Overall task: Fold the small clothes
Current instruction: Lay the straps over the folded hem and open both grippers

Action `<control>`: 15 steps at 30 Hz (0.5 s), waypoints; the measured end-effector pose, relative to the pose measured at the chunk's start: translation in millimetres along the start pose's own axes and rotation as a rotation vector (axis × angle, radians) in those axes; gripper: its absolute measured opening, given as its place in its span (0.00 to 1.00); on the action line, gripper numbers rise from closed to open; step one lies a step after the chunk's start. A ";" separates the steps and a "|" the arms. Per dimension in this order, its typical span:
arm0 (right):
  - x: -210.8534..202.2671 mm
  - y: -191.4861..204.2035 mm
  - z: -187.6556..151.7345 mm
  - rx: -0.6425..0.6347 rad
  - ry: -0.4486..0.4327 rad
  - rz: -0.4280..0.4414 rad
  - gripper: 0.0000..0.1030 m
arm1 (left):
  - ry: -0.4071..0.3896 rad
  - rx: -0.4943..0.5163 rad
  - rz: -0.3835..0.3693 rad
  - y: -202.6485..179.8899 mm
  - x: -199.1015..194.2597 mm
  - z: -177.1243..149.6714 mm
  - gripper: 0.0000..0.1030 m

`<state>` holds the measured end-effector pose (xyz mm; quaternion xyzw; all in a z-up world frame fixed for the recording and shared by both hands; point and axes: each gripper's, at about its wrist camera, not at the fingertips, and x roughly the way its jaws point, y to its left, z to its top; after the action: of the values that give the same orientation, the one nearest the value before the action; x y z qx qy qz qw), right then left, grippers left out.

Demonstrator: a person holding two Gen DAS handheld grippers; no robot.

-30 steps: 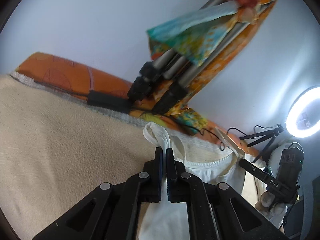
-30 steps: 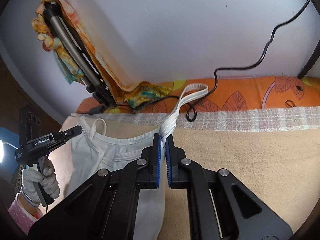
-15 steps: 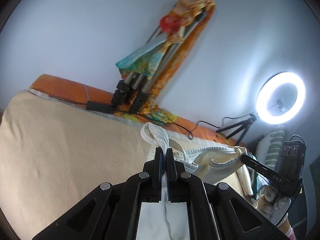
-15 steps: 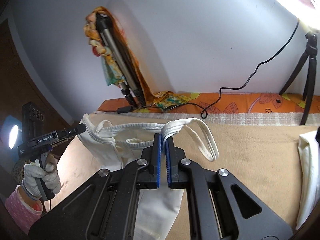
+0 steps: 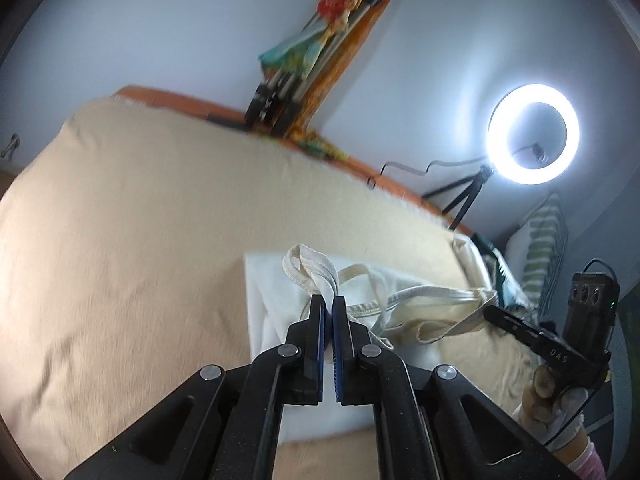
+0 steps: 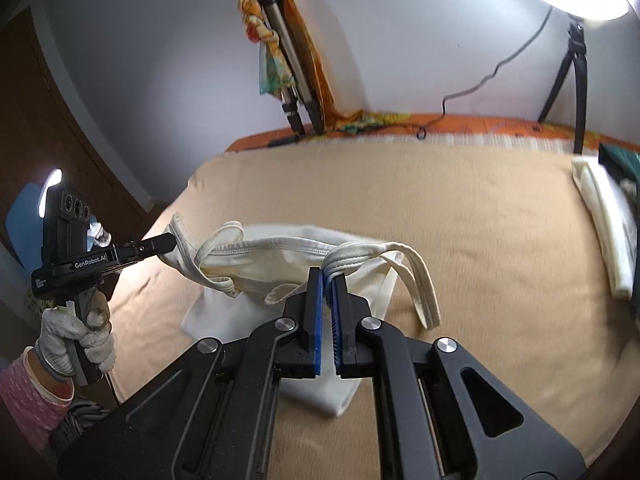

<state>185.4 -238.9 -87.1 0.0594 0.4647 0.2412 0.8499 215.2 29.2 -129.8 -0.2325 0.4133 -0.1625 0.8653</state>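
Standing over the bed (image 6: 480, 216), w/ its tan blanket (image 5: 120, 240) spread flat, I see a white tank top (image 6: 280, 256) held up between two grippers, its lower part draped on the blanket near the front middle. Far left in the right wrist view, a gloved hand (image 6: 76, 336) grips the left hand-held gripper (image 6: 168, 242); its tips are pinched together on one shoulder strap (image 6: 180, 236) of the top. From there the neckline stretches right to the right hand-held gripper (image 6: 328, 276), jaws clamped on the other bunched strap, w/ a loose loop (image 6: 420, 280) hanging down to its right. The body of the top sags below the neckline and rests on the blanket.

In the left wrist view the same grip shows close up: left hand-held gripper (image 5: 328, 304) shut tight on a twisted strap, fabric lying white on the blanket behind it.

Behind the bed, a folded tripod (image 6: 288, 60) wrapped in orange patterned cloth (image 6: 312, 52) leans on the wall. Further right a lit ring light (image 5: 534, 134) sits on a small black stand. At the bed's right edge lies a pile of folded pale clothes (image 6: 604, 232); no containers in view.
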 end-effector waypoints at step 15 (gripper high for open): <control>-30.0 4.2 -76.6 0.021 0.105 -0.020 0.08 | 0.078 0.005 0.011 11.6 -45.0 -42.6 0.09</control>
<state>107.7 -258.6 -105.8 0.0508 0.5119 0.2307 0.8259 155.3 48.8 -130.7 -0.2216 0.4474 -0.1677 0.8500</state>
